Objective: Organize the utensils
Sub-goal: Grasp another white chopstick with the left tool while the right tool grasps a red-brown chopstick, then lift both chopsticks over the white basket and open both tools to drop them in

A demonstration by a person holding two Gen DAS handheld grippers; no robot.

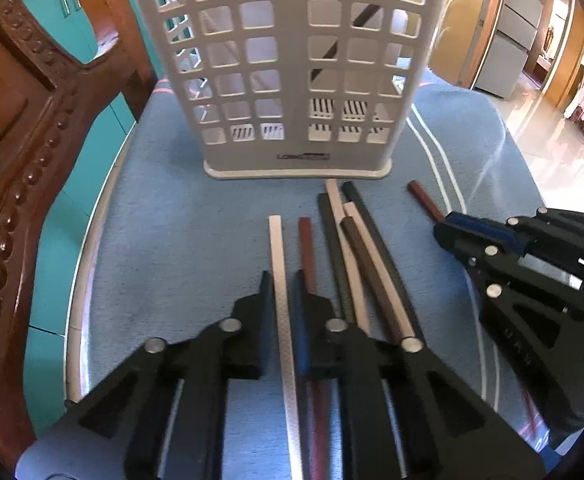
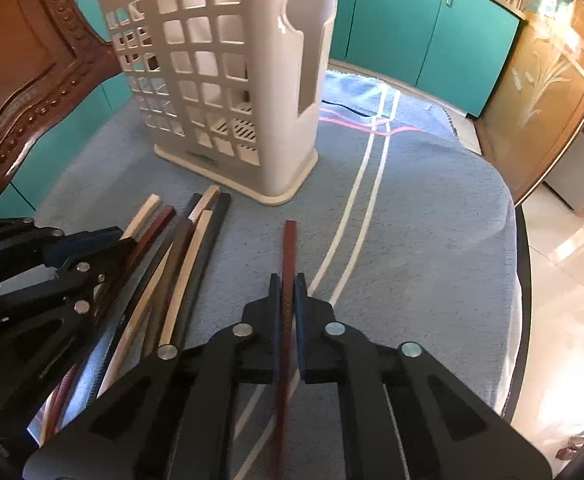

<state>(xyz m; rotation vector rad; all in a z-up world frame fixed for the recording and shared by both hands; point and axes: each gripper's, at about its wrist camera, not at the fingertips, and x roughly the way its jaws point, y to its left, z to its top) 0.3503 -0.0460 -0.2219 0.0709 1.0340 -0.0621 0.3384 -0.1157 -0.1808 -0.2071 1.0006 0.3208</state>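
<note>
A cream lattice utensil holder [image 1: 295,80] [image 2: 288,152] stands upright on the blue cloth. A dark chopstick [image 1: 366,12] leans inside its right compartment. In the left wrist view my left gripper [image 1: 283,282] is shut on a white chopstick [image 1: 277,248] that points at the holder. Just to its right lie a red-brown chopstick [image 1: 306,248] and a loose pile of dark, brown and pale chopsticks [image 1: 356,248] [image 2: 184,248]. Further right, my right gripper [image 2: 288,280] [image 1: 442,232] is shut on another red-brown chopstick [image 2: 289,248] [image 1: 424,200]. The left gripper [image 2: 120,240] shows at the left of the right wrist view.
A carved wooden chair back [image 1: 24,160] [image 2: 32,100] rises close on the left. The blue cloth [image 1: 172,240] [image 2: 432,240] covers a round table whose edge [image 2: 520,260] drops to a tiled floor on the right. Teal cabinets [image 2: 412,32] stand behind.
</note>
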